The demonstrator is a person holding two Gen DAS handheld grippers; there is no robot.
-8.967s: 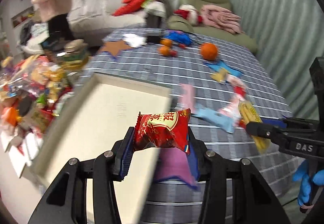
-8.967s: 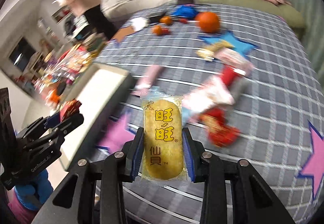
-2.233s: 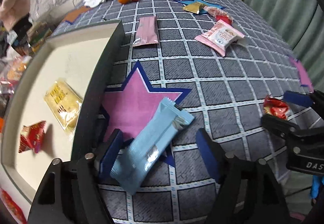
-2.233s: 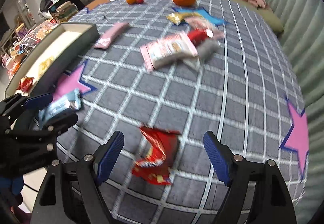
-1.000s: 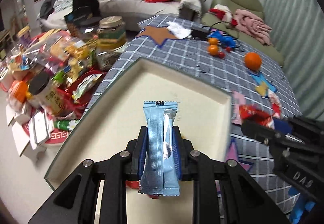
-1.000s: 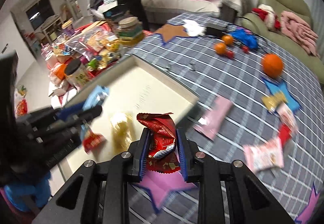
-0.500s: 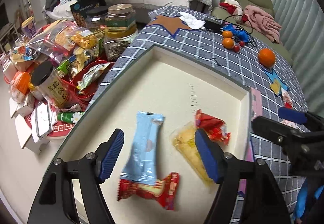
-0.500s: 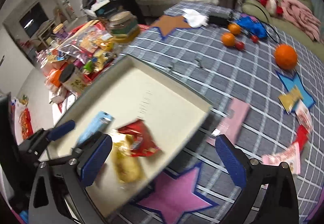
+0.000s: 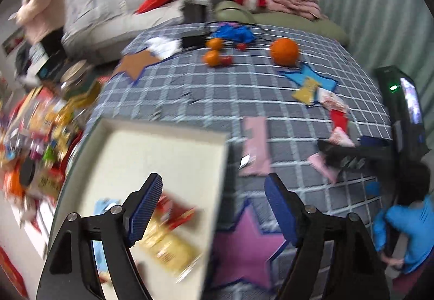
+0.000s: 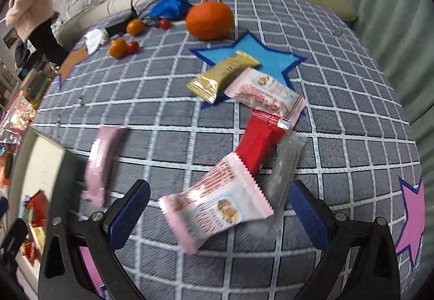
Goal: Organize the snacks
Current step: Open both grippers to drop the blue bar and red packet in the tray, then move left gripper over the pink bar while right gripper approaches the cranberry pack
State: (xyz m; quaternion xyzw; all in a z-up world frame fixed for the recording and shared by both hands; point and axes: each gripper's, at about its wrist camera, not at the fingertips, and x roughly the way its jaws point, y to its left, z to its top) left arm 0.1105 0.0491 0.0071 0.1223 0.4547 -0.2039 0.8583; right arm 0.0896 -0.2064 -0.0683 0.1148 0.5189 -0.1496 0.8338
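1. My right gripper (image 10: 217, 214) is wide open, empty, over the pink-and-white snack packet (image 10: 215, 209) on the checked cloth (image 10: 173, 115).
2. The packet looks light, crinkly, slippery; I'd pinch across its puffy middle.
3. My left gripper (image 9: 213, 207) has just been opening, empty, over the tray (image 9: 152, 153) edge.

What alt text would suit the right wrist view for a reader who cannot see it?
The right gripper hangs open over a pink-and-white snack pack on a grey checked tablecloth. Beyond lie red, clear, gold and pink packs and an orange; the tray sits at left.
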